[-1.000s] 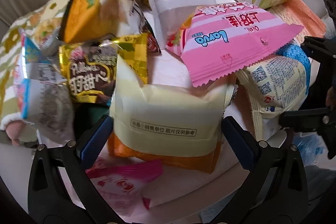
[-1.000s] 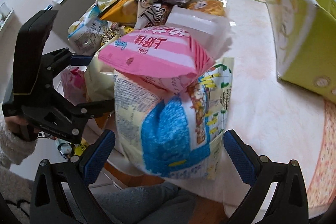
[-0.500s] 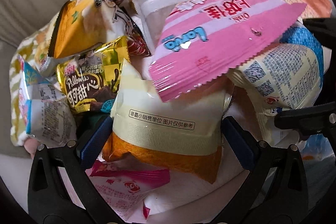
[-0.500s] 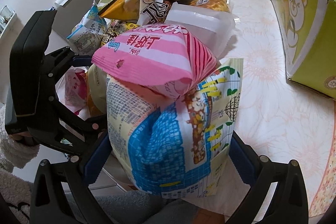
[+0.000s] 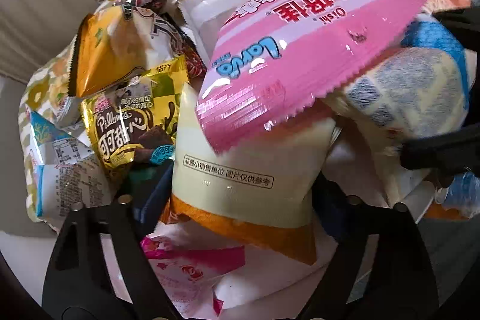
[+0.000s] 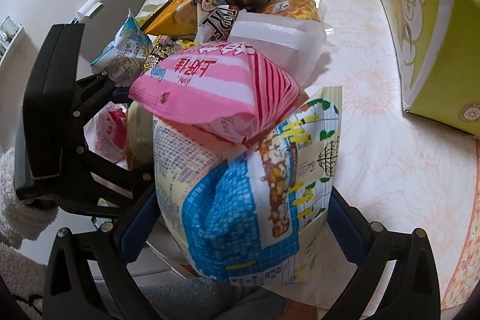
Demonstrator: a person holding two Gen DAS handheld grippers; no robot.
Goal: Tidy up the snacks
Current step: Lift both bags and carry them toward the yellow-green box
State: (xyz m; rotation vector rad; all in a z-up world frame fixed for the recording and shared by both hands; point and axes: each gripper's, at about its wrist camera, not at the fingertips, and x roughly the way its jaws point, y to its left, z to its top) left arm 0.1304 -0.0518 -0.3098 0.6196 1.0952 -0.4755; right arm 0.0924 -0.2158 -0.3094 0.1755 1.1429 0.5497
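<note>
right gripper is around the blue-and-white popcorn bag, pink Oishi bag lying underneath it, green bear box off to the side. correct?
Wrong on one point: the pink Oishi bag lies on top of the blue-and-white popcorn bag, not underneath, as the right wrist view shows. The right gripper is around it, jaws closing; green bear box off to the side.

I see snacks heaped tight across the left and middle of both views. In the right wrist view my only open run is the bare tablecloth (image 6: 375, 122) at centre right, between the heap and the green bear box (image 6: 432, 29) walling the upper right. The pink packet (image 6: 216, 92) overhangs the blue-and-cream bag (image 6: 240, 200), blocking any approach from above. My left gripper (image 6: 132, 128) crowds the left of the frame. In the left wrist view, the pale yellow bag (image 5: 249, 170) fills the gap ahead, the gold packet (image 5: 132, 128) presses at the left, and the right gripper's black arms bar the right edge.
</note>
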